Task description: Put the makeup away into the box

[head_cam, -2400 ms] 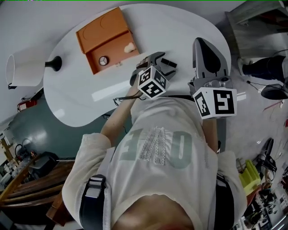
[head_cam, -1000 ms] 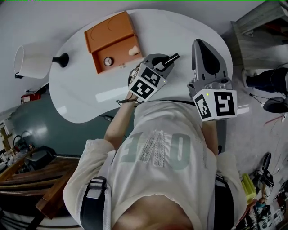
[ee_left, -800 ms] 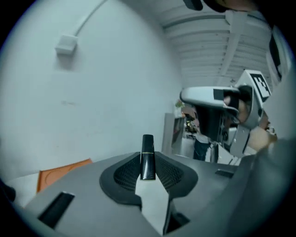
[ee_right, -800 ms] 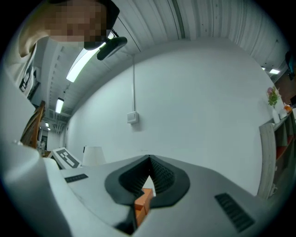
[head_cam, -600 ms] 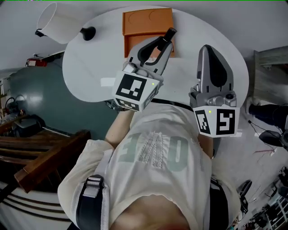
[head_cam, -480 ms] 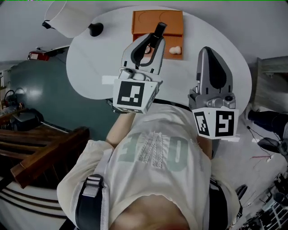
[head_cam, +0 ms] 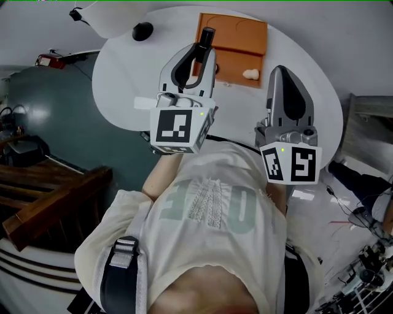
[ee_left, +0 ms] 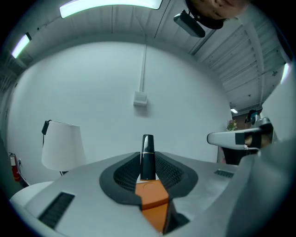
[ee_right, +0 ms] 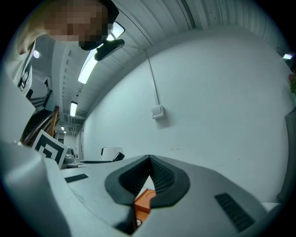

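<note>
Swung up off the near edge of the counter (head_cam: 120, 73) since a second ago and levelled at the orange box (head_cam: 236, 34), with the left tongs (head_cam: 205, 51) clamped on a slim black makeup tube (head_cam: 207, 34) standing upright between the ribbed pads, held in the air short of the tray and not yet inside

Broadest in shot, a glossy white counter with rounded ends, bearing a white-shaded lamp (head_cam: 107, 11) on a black foot at the far left. Next, the box, seemingly rigid moulded plastic, lid thrown back with shallow round recesses, tray facing the tongs and holding a pale beige sponge (head_cam: 250, 74). Alongside, right tongs (head_cam: 279, 72) pressed together on nothing, pointing level toward the same box. Last, the tube: hard, smooth, cylindrical, with a thin bright band below the cap. Judged light, stiff and slick, apt to pivot or slip in a loose pinch; best pinched low on the body under the band, as now, leaving the cap end free to lead into the tray
</note>
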`<action>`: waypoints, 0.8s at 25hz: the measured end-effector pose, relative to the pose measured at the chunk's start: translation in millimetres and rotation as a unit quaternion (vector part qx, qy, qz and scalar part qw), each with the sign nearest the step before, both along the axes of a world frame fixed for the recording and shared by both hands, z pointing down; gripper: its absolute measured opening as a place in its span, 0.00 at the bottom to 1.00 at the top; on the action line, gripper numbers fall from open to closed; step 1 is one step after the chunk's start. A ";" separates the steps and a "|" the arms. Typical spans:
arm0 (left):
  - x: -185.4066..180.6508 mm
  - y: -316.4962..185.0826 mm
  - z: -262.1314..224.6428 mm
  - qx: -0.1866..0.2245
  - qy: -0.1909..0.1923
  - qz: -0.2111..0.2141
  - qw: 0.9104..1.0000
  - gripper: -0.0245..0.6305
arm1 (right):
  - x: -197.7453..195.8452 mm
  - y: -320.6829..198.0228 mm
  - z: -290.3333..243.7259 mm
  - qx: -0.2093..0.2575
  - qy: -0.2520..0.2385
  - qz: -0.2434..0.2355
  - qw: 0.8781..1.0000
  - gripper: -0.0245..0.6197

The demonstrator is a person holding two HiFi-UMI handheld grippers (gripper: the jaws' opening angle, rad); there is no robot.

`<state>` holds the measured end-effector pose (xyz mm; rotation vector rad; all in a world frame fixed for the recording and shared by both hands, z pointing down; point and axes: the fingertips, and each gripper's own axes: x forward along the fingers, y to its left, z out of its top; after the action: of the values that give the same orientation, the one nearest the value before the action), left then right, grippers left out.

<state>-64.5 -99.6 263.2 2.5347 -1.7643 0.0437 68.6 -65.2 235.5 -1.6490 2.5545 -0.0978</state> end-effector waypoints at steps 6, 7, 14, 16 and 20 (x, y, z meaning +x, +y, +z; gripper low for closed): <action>11.6 -9.0 11.0 -0.019 -0.017 0.016 1.000 0.19 | 7.0 -4.8 3.0 -0.007 0.002 0.004 1.000 0.05; 15.9 -13.1 20.1 -0.033 -0.025 0.023 0.999 0.19 | 8.3 -6.1 3.9 -0.008 0.002 0.004 1.000 0.05; 45.4 -49.5 148.6 -0.205 -0.087 0.055 0.973 0.19 | 15.2 -17.4 9.3 -0.018 0.006 0.003 1.000 0.05; 49.8 -55.5 178.8 -0.240 -0.097 0.057 0.964 0.19 | 16.3 -22.6 14.1 -0.024 0.006 0.004 1.000 0.05; 58.0 -58.7 215.4 -0.293 -0.095 0.074 0.949 0.19 | 19.3 -32.1 23.6 -0.038 0.000 0.008 0.999 0.05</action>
<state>-6.5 -158.3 478.6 2.2565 -1.3322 0.7229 87.9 -97.3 259.1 -1.6947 2.5676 -0.1965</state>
